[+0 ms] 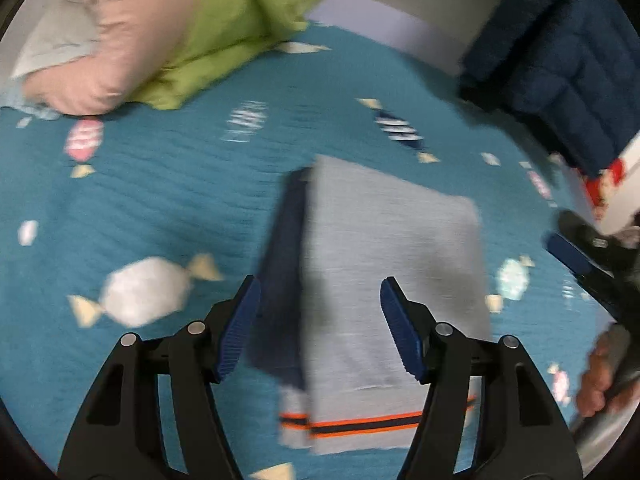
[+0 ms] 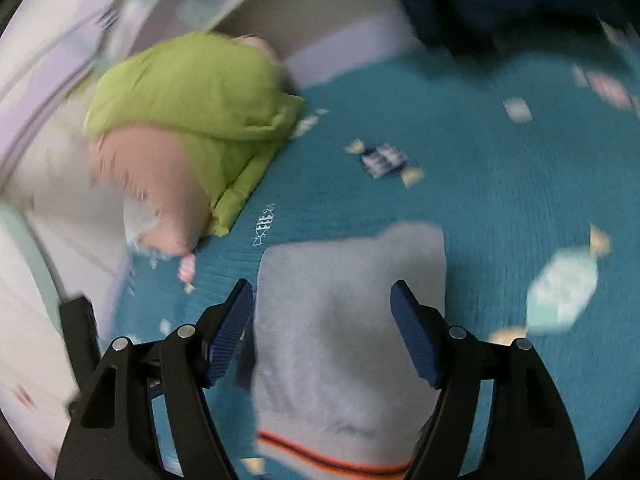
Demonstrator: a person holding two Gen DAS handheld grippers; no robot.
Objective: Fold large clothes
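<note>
the grey garment (image 1: 392,264) lies on the teal bedspread (image 1: 160,200) already reduced to a compact rectangle, directly ahead of and below the left hand-held gripper (image 1: 320,328). a navy panel (image 1: 280,280) shows along its left edge, tucked under or beside the grey layer, and an orange-and-dark striped hem (image 1: 360,424) runs across the end nearest the left hand-held gripper. judging by that tidy shape, most of the folding looks done; perhaps one last fold, a smoothing or a move to a pile remains, though the blur makes it hard to say whether the edges line up.

the left hand-held gripper stands wide, its blue pads (image 1: 240,328) apart on either side of the cloth's width with nothing pinched between them. the right hand-held gripper (image 2: 324,332) is likewise wide; the grey garment (image 2: 348,320) fills the space ahead of its jaws, the striped hem (image 2: 328,456) close under it, and the pads do not press on the fabric. so both read as let go, hovering just over the near end.

beyond the left hand-held gripper, far off to the left, a green and pink bundle of bedding (image 1: 180,32) sits at the head of the bed; to the far right a dark blue quilted item (image 1: 560,72) rests near the edge. in the left view the right hand-held gripper (image 1: 576,260) appears at the right rim with a person's hand (image 1: 600,376) below it.
</note>
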